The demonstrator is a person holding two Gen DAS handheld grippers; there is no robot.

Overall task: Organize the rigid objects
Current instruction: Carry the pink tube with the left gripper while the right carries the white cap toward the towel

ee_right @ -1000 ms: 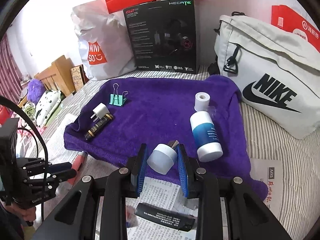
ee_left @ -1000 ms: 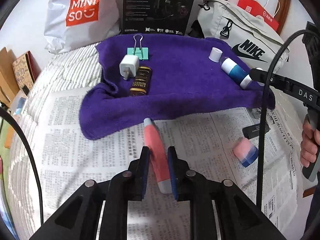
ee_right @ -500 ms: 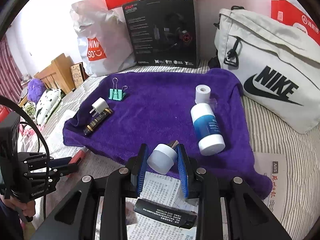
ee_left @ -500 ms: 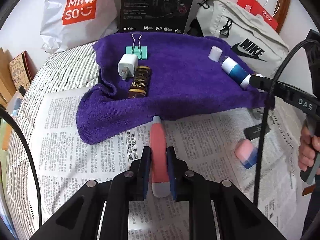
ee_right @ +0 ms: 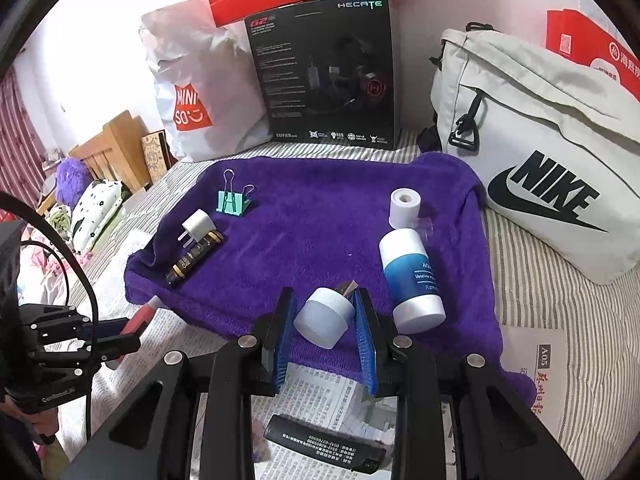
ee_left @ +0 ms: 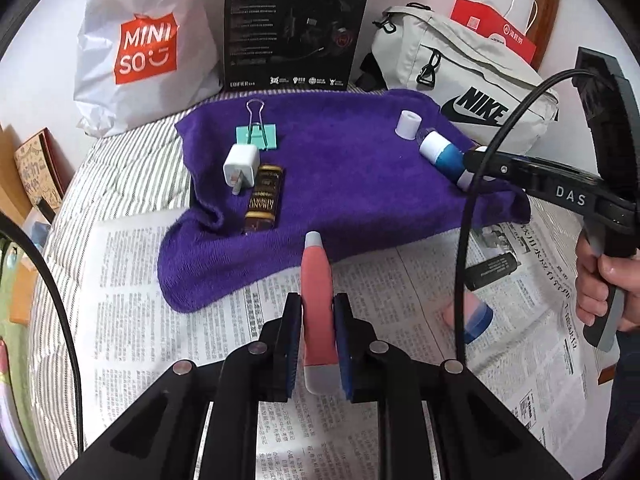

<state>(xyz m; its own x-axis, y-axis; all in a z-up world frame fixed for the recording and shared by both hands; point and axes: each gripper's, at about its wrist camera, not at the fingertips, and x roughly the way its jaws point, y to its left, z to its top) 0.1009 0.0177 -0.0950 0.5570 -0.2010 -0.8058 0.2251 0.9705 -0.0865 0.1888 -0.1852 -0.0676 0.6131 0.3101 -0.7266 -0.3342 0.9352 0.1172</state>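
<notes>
Pink utility knife (ee_left: 317,312), lower centre, clamped tight in left gripper (ee_left: 316,344); white cap-shaped item (ee_right: 325,317), lower centre over purple towel (ee_right: 312,236), pinched in right gripper (ee_right: 325,334).

The left gripper (ee_left: 316,312) points forward and steeply down, its two blue-padded jaws drawn close and clamped on the sides of a pink pen-shaped tool (ee_left: 317,304) that lies along the line between them. The right gripper (ee_right: 324,312) also tilts down, its jaws set a little wider and pressing on a small white-capped object (ee_right: 325,317). In the left wrist view, the person's right hand (ee_left: 608,288) wraps around that gripper's grey handle, fingers curled around its front.
</notes>
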